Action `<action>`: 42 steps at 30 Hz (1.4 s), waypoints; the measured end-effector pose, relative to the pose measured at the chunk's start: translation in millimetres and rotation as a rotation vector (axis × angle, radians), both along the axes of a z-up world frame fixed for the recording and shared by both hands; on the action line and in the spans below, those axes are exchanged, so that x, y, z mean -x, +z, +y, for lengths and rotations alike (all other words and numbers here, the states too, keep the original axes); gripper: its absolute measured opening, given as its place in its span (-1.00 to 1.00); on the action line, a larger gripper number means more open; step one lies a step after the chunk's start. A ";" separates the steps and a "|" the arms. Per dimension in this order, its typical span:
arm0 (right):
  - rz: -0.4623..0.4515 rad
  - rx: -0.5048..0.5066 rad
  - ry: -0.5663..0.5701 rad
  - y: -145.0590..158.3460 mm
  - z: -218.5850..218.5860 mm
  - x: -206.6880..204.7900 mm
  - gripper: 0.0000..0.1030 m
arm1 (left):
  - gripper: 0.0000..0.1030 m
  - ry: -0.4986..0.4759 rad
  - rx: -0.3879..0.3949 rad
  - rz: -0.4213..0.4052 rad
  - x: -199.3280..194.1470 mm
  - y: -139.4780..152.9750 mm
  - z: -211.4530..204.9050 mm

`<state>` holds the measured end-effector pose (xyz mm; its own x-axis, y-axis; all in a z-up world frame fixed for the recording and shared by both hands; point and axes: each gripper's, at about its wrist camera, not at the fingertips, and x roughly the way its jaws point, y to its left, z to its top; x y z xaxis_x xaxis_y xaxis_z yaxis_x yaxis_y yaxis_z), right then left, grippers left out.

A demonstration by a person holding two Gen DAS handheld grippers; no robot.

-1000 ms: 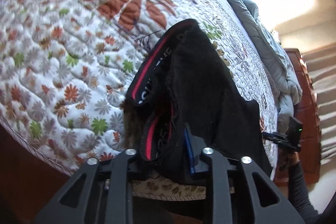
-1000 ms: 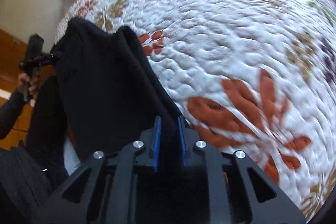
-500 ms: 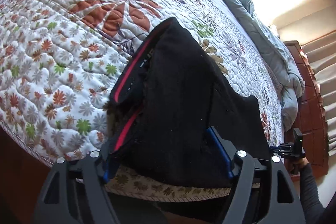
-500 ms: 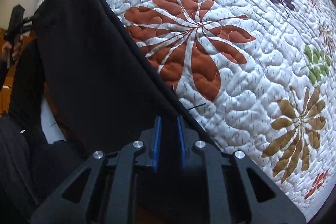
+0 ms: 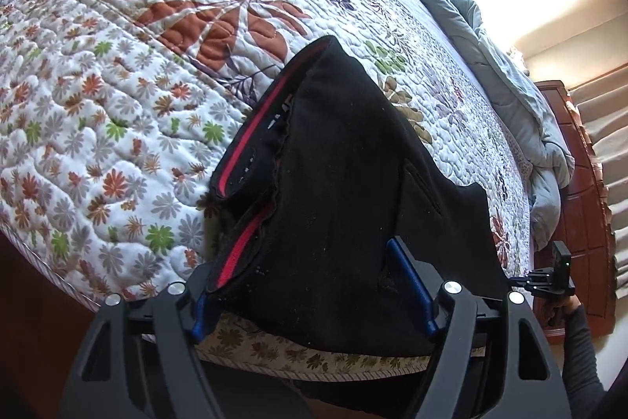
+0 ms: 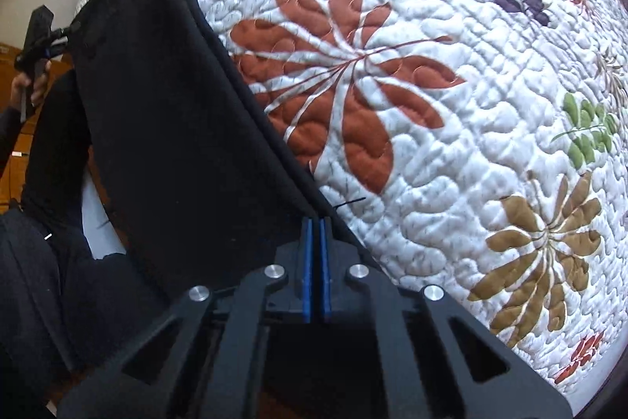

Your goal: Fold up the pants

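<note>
The black pants [image 5: 353, 191] lie on the floral quilt [image 5: 117, 128] at the bed's near edge, their red-striped waistband [image 5: 251, 152] folded over on the left. The left gripper [image 5: 314, 285] has its blue-padded fingers [image 5: 410, 285] spread wide, with pants fabric between them but ungripped. The right gripper [image 6: 316, 234] has its fingers pressed together on the fabric's edge.

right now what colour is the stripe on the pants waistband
Red, on a black waistband; the left wrist view shows it best.

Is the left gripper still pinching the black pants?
No, the left gripper stands wide open, its blue fingers spread apart, with the black pants lying loose between them on the quilt.
</note>
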<state>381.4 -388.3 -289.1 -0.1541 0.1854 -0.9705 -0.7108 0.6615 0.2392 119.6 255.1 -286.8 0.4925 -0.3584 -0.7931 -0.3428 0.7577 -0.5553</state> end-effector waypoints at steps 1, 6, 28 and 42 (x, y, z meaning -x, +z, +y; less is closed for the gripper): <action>-0.008 0.002 -0.001 0.7 -0.5 -1.6 -0.96 | 0.48 0.000 -0.001 -0.001 0.7 0.0 0.4; -0.019 0.021 -0.012 -13.0 1.6 -4.6 -0.85 | 0.48 -0.002 0.002 0.006 -1.8 -0.7 -3.6; -0.035 -0.542 -1.082 -48.3 -200.0 140.8 -1.00 | 0.03 -0.233 -0.095 0.091 -37.1 -3.2 -35.5; -0.354 -0.801 -1.804 -31.7 -380.2 240.0 -0.27 | 0.17 -0.278 -0.103 0.048 -35.4 -0.6 -45.9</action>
